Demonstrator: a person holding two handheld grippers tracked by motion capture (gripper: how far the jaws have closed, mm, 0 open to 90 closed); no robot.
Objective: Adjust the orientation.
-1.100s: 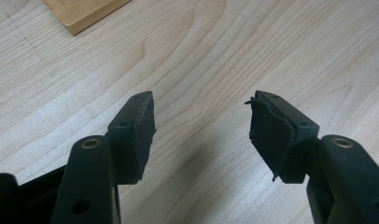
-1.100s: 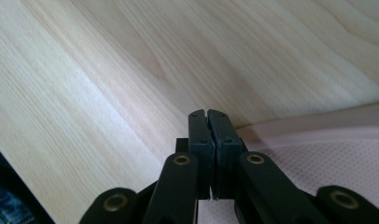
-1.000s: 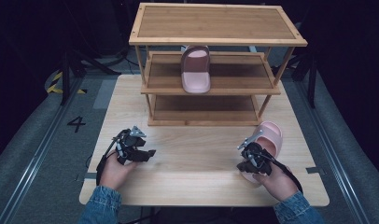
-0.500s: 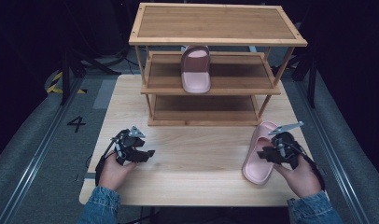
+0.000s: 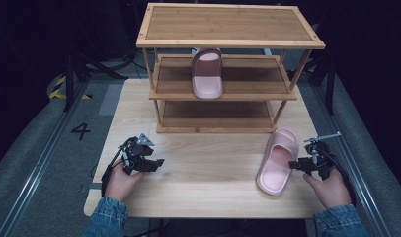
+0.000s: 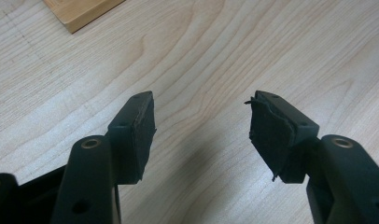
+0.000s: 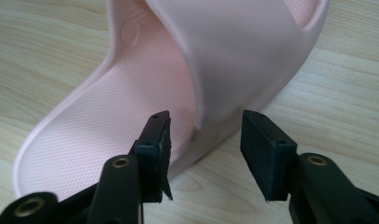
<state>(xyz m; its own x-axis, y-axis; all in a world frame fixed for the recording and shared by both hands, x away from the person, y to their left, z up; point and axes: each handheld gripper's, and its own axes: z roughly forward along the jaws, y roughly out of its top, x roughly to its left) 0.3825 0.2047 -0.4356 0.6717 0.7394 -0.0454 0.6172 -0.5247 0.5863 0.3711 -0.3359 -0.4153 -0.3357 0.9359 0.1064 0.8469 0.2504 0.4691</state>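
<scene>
Pink slipper: lying flat on tabletop, shifted right since a second ago. Right gripper: jaws just opened, straddling its edge, unclamped. Left gripper: open, empty. Re-grip likely pending.

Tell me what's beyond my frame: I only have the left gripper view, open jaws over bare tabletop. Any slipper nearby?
Observer: Yes, a pink slipper lies flat on the table, at its right side, in front of the rack.
Operator: Right gripper holding it?
Observer: No. The right gripper has just been opening its jaws; the slipper's side rim sits in the gap, pads off it.
Operator: Second slipper?
Observer: The second slipper is on the rack's middle shelf, heel toward the person.
</scene>
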